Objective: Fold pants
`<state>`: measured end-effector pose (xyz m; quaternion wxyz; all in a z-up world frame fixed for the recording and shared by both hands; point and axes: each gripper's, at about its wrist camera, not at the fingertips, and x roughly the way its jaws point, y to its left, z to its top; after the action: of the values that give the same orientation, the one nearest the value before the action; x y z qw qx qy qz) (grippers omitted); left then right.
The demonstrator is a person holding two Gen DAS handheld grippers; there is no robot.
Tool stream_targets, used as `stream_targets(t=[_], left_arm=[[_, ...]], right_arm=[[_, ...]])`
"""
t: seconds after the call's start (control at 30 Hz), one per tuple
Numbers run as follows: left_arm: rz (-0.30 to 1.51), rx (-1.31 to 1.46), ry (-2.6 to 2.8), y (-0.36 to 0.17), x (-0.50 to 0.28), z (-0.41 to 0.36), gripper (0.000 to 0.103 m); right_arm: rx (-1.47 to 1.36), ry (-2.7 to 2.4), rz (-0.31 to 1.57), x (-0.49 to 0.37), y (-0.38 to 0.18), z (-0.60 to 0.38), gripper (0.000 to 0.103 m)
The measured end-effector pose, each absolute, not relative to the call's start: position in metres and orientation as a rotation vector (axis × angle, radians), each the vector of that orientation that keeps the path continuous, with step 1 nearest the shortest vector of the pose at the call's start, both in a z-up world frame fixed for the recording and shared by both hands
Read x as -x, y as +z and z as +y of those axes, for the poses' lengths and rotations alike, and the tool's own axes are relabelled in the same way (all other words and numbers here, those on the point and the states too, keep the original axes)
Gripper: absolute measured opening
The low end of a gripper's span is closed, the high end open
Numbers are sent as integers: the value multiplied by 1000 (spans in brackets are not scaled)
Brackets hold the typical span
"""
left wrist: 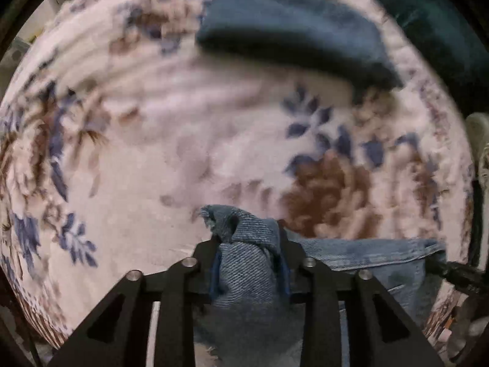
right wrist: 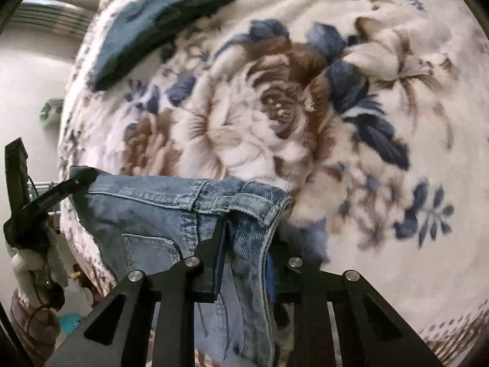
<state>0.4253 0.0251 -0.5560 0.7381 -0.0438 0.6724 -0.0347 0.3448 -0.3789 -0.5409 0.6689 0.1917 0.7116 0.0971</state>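
Observation:
Light blue denim pants (right wrist: 159, 211) hang stretched between my two grippers above a floral blanket (right wrist: 244, 128). My left gripper (left wrist: 249, 244) is shut on a bunched corner of the pants (left wrist: 244, 263); the waistband runs off to the right. My right gripper (right wrist: 247, 232) is shut on the other waistband corner, near a belt loop and back pocket. The left gripper (right wrist: 76, 183) also shows at the left of the right wrist view, pinching the far corner.
A darker blue folded garment (left wrist: 290, 27) lies on the blanket at the far side, also in the right wrist view (right wrist: 159, 21). The blanket (left wrist: 183, 140) covers the whole surface. A dark teal cloth (left wrist: 434, 24) lies at the top right.

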Motion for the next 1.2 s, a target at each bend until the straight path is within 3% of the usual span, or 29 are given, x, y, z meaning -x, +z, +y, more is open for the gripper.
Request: stream_targets(t=[0.1,0.17,0.2,0.23,0.43,0.63,0.87,0.97,1.03,1.07,1.1,1.2], left_arm=[[1518,158,-74,-566,-411,38,43],[1503,231,-82,-557,-397,52,54],[1486,274,-73,-551,-389,62,66],[1467,315,-58,-545,-382,71,75],[1423,516,47,-535,-326,107,78],[1530,672,-19,-587,-315,91,78],[1511,498,-154,-591,-332,48,76],[1496,497,-211,-586,-333,37,66],[1509,473,-214,-593,-335,28,44],[1509,468,-220,-594,-336,24,33],[1508,461,-232,-593,-337,20,16],[1489,403,-221,-582,-338,8,7]], right_arm=[[-432,225,1656,-349,-546,-379,39],[-458,237,1650,-345,-539,-388,63],[-478,244,1643,-338,-537,-396,82],[-506,255,1636,-331,-536,-404,86],[-662,309,1724,-289,-577,-409,86],[-827,408,1677,-275,-613,-391,87],[-860,462,1636,-269,-627,-380,86],[-853,451,1634,-273,-626,-375,86],[-796,444,1626,-273,-622,-362,82],[-758,429,1622,-272,-619,-356,77],[-710,403,1628,-271,-618,-351,59],[-688,352,1607,-267,-608,-345,31]])
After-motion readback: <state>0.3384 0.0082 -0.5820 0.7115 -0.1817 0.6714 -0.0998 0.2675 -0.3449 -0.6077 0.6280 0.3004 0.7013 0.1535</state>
